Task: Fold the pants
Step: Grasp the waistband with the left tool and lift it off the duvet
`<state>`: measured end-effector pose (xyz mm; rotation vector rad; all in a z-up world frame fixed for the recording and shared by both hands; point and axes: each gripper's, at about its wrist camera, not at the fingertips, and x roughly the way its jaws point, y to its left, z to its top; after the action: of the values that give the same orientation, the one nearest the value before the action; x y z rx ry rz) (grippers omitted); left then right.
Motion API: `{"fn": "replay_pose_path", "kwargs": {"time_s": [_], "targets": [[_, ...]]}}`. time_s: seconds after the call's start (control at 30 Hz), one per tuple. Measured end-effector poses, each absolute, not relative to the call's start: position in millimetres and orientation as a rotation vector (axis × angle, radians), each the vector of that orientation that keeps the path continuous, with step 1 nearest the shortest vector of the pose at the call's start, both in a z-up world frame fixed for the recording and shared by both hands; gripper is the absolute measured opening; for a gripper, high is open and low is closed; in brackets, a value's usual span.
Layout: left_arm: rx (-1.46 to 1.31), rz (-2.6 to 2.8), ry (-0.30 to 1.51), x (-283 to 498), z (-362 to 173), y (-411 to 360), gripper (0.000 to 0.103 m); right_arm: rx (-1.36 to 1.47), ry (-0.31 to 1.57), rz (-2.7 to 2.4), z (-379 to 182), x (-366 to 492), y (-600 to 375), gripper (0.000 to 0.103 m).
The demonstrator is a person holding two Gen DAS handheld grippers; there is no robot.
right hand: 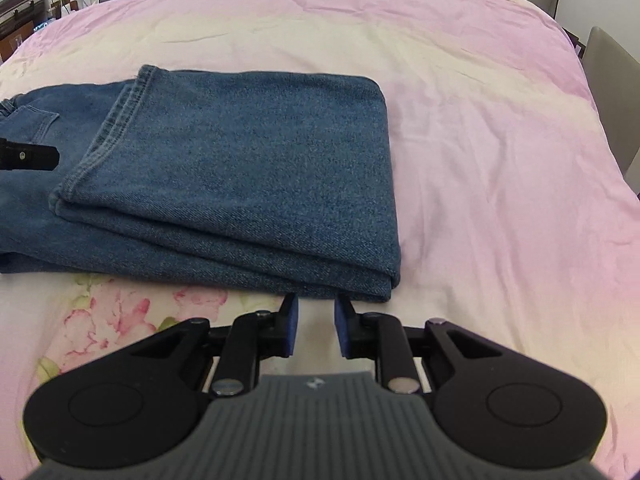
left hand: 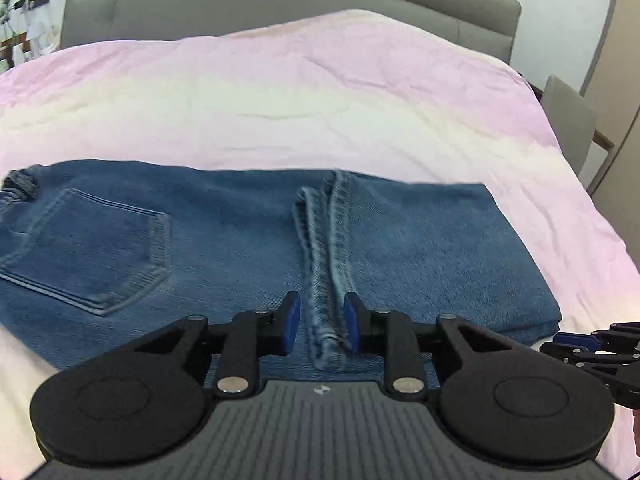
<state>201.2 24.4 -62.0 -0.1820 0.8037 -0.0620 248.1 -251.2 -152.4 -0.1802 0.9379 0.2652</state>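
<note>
Blue jeans (left hand: 200, 248) lie folded on a pink and cream bedspread (left hand: 280, 100), back pocket (left hand: 88, 248) at the left. The leg hem (left hand: 326, 260) runs across the top layer toward me. My left gripper (left hand: 322, 320) hovers at the near end of that hem, jaws apart, the hem lying between the fingers without being pinched. In the right wrist view the jeans (right hand: 248, 168) show stacked layers with a fold at the right. My right gripper (right hand: 316, 320) sits just before their near right corner, jaws slightly apart and empty. The left gripper (right hand: 28, 155) shows at that view's left edge.
A grey padded headboard (left hand: 280, 4) stands behind the bed. A grey chair (right hand: 608, 80) is beside the bed's right edge. Dark furniture and a plant (right hand: 24, 8) sit far left. The bedspread (right hand: 500, 160) spreads wide to the right of the jeans.
</note>
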Motion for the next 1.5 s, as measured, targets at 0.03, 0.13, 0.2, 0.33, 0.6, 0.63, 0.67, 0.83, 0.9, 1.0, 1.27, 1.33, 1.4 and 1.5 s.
{"fn": "replay_pose_path", "kwargs": {"time_s": [0.03,0.13,0.2,0.33,0.6,0.63,0.67,0.83,0.9,1.0,1.27,1.33,1.4,1.5], "targets": [[-0.189,-0.045,0.802,200.1,-58.0,30.4,0.036,-0.183,0.927,0.281,-146.4,246.8,-247.8,0.017],[-0.222,0.02,0.801,195.9,-45.5,54.1,0.044,-0.209,0.888,0.337,-128.8,246.7,-228.2,0.017],[-0.274,0.072,0.801,193.0,-39.9,71.6,0.052,-0.234,0.863,0.363,-119.1,248.6,-212.4,0.018],[-0.389,0.17,0.789,186.0,-34.6,115.8,0.059,-0.282,0.839,0.407,-111.7,261.0,-175.8,0.018],[-0.589,0.286,0.82,168.7,-45.5,205.9,0.078,-0.355,0.918,0.489,-122.8,301.6,-111.6,0.018],[-0.614,0.299,0.826,164.3,-47.6,216.6,0.079,-0.364,0.934,0.509,-125.1,307.1,-104.4,0.018],[-0.636,0.309,0.829,162.0,-50.7,224.8,0.079,-0.38,0.94,0.525,-126.3,311.1,-98.2,0.018],[-0.77,0.337,0.813,144.9,-68.2,262.5,0.083,-0.557,0.894,0.631,-126.0,321.6,-70.1,0.032],[-0.831,0.341,0.797,140.0,-76.0,275.6,0.083,-0.623,0.875,0.678,-124.4,326.1,-61.1,0.032],[-0.92,0.351,0.775,135.4,-88.8,292.2,0.085,-0.687,0.883,0.714,-122.6,332.5,-49.0,0.032],[-1.046,0.349,0.73,151.5,-118.3,312.2,0.086,-0.836,0.951,0.812,-145.7,343.3,-12.4,0.023],[-1.059,0.348,0.723,158.4,-125.1,314.4,0.086,-0.859,0.961,0.828,-151.2,346.7,-5.9,0.023],[-1.068,0.358,0.714,164.6,-130.4,316.1,0.084,-0.887,0.98,0.847,-154.7,350.3,-1.4,0.024],[-1.069,0.375,0.701,172.4,-135.7,317.2,0.083,-0.901,1.013,0.869,-158.4,357.4,3.3,0.025]]}}
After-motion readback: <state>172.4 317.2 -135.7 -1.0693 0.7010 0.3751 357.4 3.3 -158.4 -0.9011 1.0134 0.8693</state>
